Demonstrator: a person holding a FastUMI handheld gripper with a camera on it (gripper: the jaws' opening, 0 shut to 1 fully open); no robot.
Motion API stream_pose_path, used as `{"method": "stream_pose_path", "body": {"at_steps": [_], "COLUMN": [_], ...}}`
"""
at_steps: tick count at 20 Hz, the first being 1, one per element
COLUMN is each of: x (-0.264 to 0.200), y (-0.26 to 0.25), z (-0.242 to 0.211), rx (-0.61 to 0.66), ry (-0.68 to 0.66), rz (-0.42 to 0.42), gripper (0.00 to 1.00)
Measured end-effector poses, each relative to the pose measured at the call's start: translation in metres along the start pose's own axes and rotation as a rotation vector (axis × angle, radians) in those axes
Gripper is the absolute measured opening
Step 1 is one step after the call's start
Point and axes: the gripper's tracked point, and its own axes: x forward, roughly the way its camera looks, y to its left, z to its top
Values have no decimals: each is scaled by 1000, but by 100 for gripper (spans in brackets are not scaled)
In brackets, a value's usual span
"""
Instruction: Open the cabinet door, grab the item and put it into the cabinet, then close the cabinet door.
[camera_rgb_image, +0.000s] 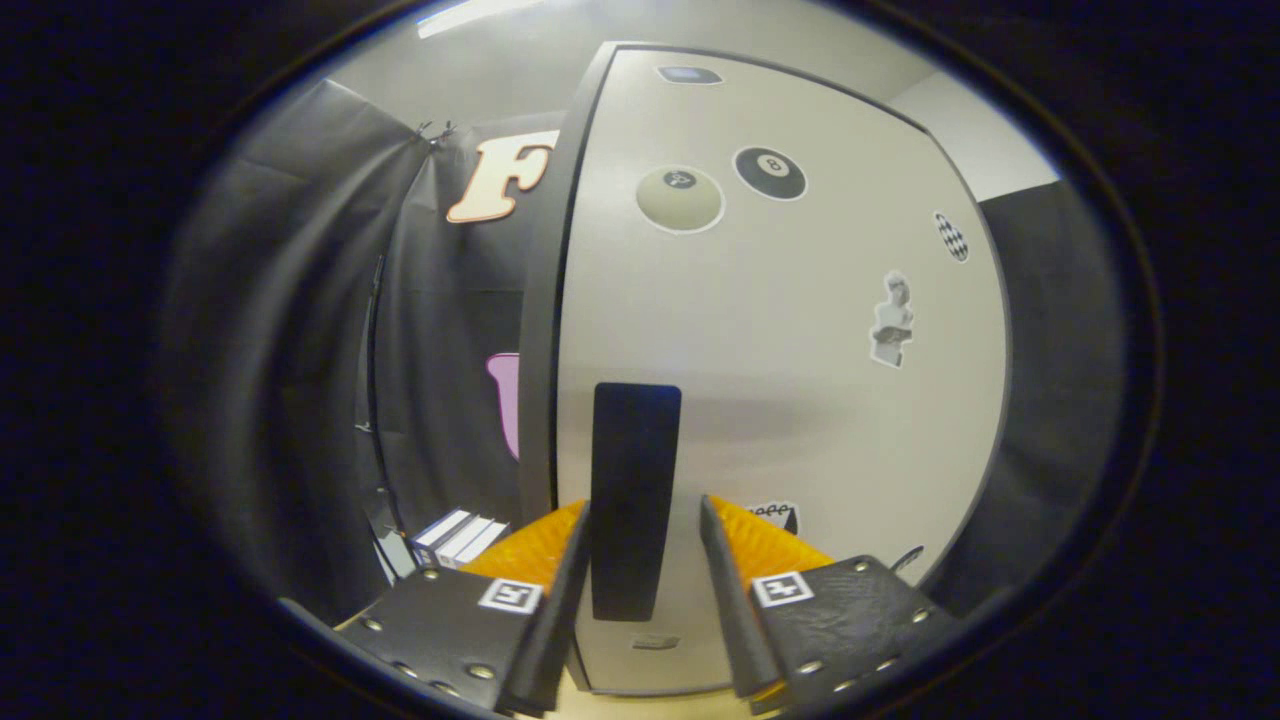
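Squarely ahead, cabinet door (780, 400) handle (636, 500) stands vertical between spread claw (643, 520) fingers.

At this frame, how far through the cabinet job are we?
Either end of the job; one frame can't settle which. The white cabinet door looks shut. The hand-held gripper is open, carrying nothing, its fingers either side of the dark vertical handle without pressing it. Small boxes lie left of the cabinet. Whether an item is inside is hidden.
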Motion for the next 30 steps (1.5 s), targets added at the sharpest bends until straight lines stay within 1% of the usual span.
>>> {"method": "stream_pose_path", "body": {"at_steps": [1,4,6,7,8,10,12,19,26,30], "x": [3,4,3,-1,1,-3,-10,-70,-128,-157], "y": [2,6,4,4,5,3,3,-16,-56,-83], "z": [0,-1,-2,-3,-4,-4,-5,-2,-3,-4], "rx": [-3,-6,17,47,46,31,43,65,127,161], "ry": [-10,-8,10,24,31,35,42,58,100,114], "rz": [13,15,25,29,27,31,51,128,111,82], "gripper": [53,29,29,22,15,15,15,15,15,15]}}
